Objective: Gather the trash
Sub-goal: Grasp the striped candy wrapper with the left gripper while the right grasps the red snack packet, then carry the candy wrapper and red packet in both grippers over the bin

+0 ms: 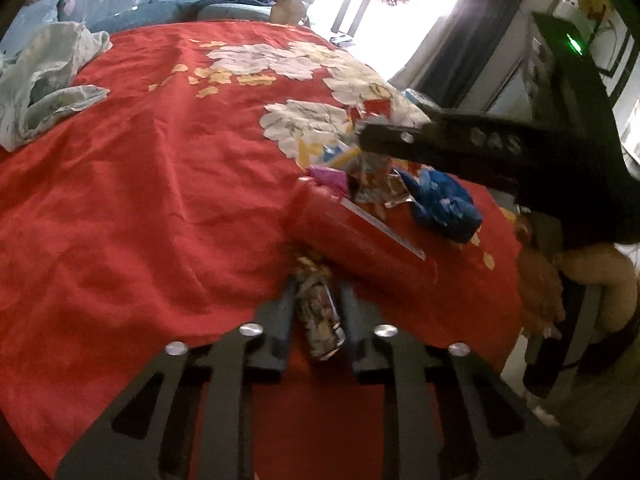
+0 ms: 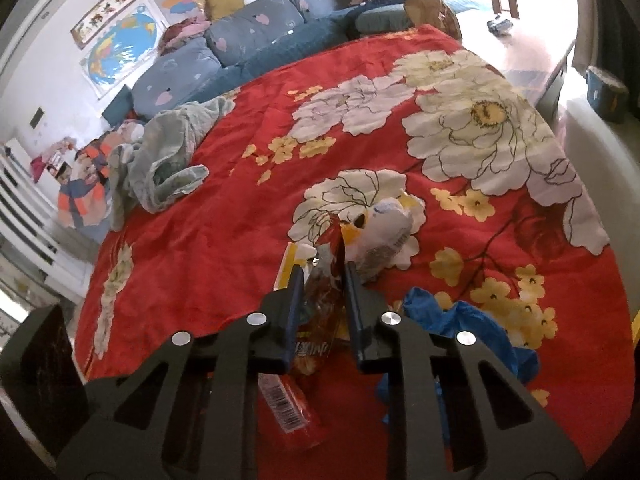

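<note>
A big bed fills both views. It is covered by a red blanket (image 2: 240,220) with large white and yellow flowers printed on it. A pale green cloth (image 2: 168,160) lies crumpled near the far left side of the blanket. Behind the bed sit blue pillows (image 2: 240,36) with pink hearts. On the wall behind them hangs a world map (image 2: 120,48), with more picture posters above it. Bright light comes in from a doorway at the far right, next to a dark curtain (image 1: 472,40).

The trash sits in a small heap on the near right part of the blanket. There is a crumpled blue bag (image 1: 440,204), a pink wrapper (image 1: 330,178), a white wrapper (image 2: 384,232) and a yellow packet (image 2: 290,264).

The left gripper (image 1: 318,300) has its two blue fingers (image 1: 286,312) close together, pinching a shiny crinkled wrapper (image 1: 320,316). It is held just above the blanket, near a long red packet (image 1: 360,236).

The right gripper (image 2: 322,292) also has its fingers (image 2: 354,304) close together, and they squeeze a red and brown snack bag (image 2: 320,304). A red wrapper with a barcode (image 2: 286,412) shows below it. From the left view, the right gripper reaches in over the heap from the right, with a hand (image 1: 540,288) on its handle.
</note>
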Available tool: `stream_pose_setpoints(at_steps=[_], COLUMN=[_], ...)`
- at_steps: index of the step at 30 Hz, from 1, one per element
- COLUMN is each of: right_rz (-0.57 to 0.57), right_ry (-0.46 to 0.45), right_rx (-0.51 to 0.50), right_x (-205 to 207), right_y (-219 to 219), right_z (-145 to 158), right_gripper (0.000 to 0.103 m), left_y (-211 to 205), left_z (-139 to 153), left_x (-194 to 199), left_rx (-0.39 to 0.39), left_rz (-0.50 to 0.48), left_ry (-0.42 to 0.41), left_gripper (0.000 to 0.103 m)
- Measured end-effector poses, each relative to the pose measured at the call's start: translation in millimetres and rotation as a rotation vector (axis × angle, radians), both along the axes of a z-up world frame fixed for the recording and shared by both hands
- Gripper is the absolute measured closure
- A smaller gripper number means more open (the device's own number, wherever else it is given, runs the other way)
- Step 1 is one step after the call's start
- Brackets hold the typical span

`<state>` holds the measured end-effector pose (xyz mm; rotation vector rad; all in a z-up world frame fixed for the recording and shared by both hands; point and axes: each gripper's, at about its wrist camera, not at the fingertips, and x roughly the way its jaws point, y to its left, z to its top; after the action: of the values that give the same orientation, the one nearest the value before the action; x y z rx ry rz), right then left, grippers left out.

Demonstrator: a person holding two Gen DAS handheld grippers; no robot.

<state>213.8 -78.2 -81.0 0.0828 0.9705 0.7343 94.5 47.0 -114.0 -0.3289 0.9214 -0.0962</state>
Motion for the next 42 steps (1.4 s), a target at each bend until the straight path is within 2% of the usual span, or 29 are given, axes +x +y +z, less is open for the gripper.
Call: stream_pose_setpoints(at_steps=[9,24,33,42], right_rz=[-0.031,-0.071,-0.112,-0.163], right_ry=[-0.049,-0.130,-0.167,-0.184], right_rx=[0.057,0.148,0.190,0.202], right_x=[-10.9,-27.6,-29.9,-30.9], right_y=[-20.5,-54.8,-85.8,-114.7], right_z=[21.7,59.5,78.4,82.7], right_gripper=[0.094,0.096,0.096,0.096], left_y=[17.0,4.2,-20.5,-48.4], left_z=[25.4,67.5,78.8,82.5], left_x=[-2.8,-14.5,-15.8,-9.3], left_rx=[-0.033,-0.034,-0.006,0.001], left_rz=[0.037,0.025,-0.024,-0.088], left_ry=[-0.081,-0.221,-0.258,-0.265], left_gripper=[0.086,0.086,0.086,0.087])
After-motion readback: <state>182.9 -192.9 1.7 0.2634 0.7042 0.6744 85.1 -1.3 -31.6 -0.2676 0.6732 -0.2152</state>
